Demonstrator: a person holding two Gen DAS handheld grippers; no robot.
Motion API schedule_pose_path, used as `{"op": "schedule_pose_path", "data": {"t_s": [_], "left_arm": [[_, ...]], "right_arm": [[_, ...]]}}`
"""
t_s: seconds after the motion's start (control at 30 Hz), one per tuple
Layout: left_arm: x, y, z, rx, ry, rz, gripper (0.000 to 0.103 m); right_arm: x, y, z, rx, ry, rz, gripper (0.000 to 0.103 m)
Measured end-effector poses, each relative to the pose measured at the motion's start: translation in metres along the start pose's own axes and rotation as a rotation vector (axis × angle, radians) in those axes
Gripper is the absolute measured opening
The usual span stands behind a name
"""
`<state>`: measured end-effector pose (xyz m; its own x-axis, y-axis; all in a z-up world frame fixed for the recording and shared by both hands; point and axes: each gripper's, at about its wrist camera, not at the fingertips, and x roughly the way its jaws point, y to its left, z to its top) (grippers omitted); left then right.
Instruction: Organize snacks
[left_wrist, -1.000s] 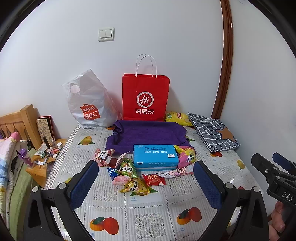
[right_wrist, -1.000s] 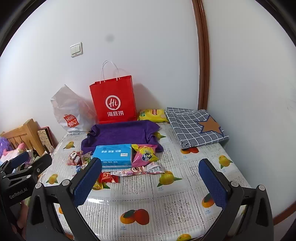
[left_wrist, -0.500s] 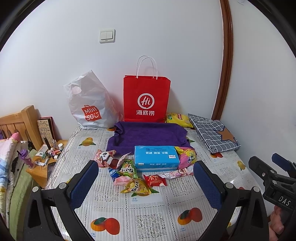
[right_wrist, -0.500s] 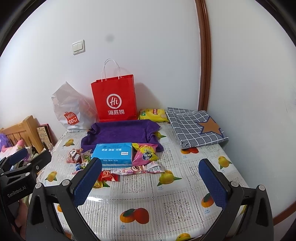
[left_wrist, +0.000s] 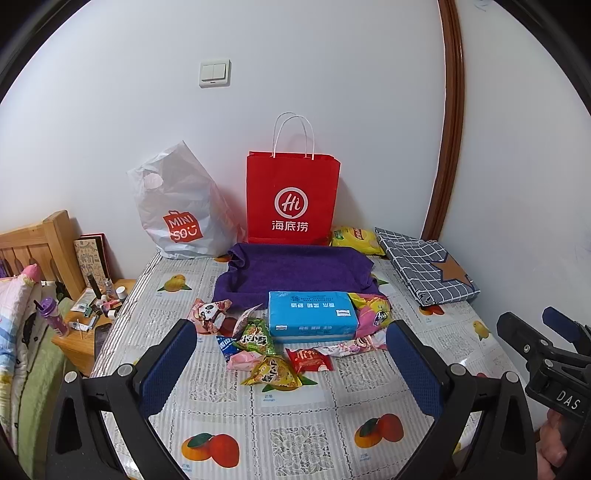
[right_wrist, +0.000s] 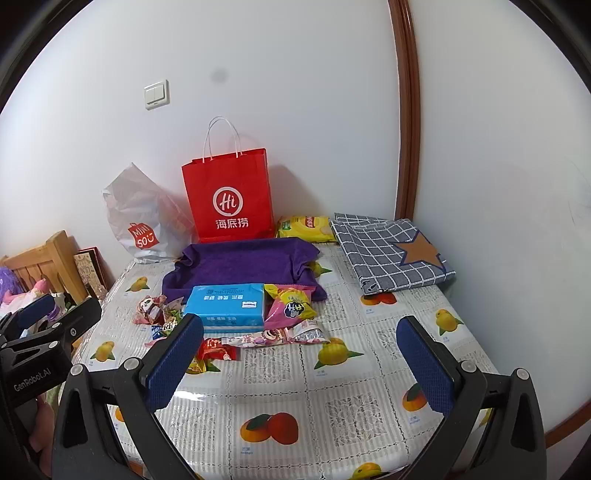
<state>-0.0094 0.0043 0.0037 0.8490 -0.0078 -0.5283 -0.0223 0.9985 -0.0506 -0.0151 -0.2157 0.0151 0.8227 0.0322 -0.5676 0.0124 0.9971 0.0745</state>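
Snacks (left_wrist: 273, 350) are all sitting in a loose pile on the fruit-print tablecloth (left_wrist: 295, 424), nothing sorted so far as I can tell. Over the last second both cameras have crept in a bit and tipped slightly, so the pile sits a touch lower and closer than it did, but honestly it's a small change and neither tool has touched anything.

Left gripper (left_wrist: 291, 363) has its fingers spread wide with nothing between them. From its view the small packets, a yellow-green one (left_wrist: 271, 373), a red one (left_wrist: 309, 360) and a green one (left_wrist: 255, 338), lie right in the gap between the two pads, a little beyond the tips. The blue tissue pack (left_wrist: 312, 314) is further out past those, and the purple towel (left_wrist: 295, 273) and red paper bag (left_wrist: 293, 199) are further still, against the wall.

Right gripper (right_wrist: 299, 362) is also released and holding nothing. The pile is off toward its left finger (right_wrist: 173, 360), which partly hides the red packet. The pink bag (right_wrist: 290, 306) is just beyond that finger's tip, beside the tissue pack.

My read: this is the approach phase, task basically at zero. The left one looks best lined up for a first grab. Crinkly flat packets lying overlapped like that could easily come up two at a time or slip out.
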Motion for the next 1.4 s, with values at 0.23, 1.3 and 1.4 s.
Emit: {"op": "schedule_pose_path", "data": {"t_s": [0.23,1.3,1.4], "left_arm": [[-0.0009,-0.0001,-0.0013,0.000,-0.003,-0.003,0.103],[-0.0038,-0.0007,-0.0047,0.004,-0.014,0.001,0.103],[-0.0040,-0.0007,-0.0051,0.004,-0.014,0.000,0.103]], "right_arm": [[-0.0011,-0.0008,0.0002,-0.001,0.003,0.001,0.103],[0.0015,0.0048,-0.0010,-0.012,0.010,0.000,0.103],[0.0030,0.0054,-0.0019,-0.012,0.013,0.002,0.103]]}}
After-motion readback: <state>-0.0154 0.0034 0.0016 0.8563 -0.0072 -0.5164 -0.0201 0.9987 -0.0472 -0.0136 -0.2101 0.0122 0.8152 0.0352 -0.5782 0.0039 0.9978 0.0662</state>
